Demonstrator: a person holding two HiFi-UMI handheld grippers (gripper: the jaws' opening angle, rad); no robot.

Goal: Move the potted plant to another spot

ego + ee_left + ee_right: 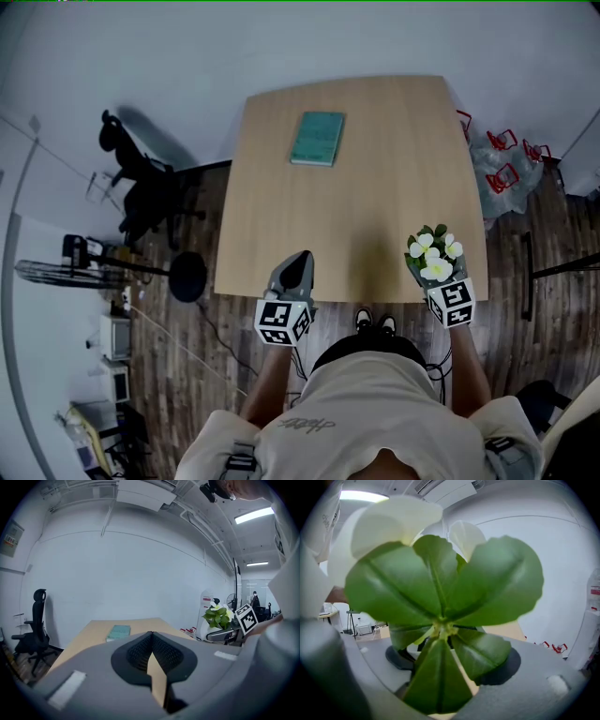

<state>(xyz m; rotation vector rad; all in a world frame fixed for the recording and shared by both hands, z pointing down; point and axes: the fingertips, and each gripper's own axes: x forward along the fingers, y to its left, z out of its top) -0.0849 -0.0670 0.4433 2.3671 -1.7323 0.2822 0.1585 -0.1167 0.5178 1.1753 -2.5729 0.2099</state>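
1. Head view: the right gripper point(439, 281) holds the potted plant point(434, 255) at the near right corner of the table point(375, 187), seemingly ready to carry it. The left gripper point(294, 267) waits at the near edge, out of the way.
2. Left gripper view: the jaws are together on nothing, and the plant shows far right.
3. Right gripper view: leaves fill the frame. The jaws stand wide, apparently clamped on the pot below.
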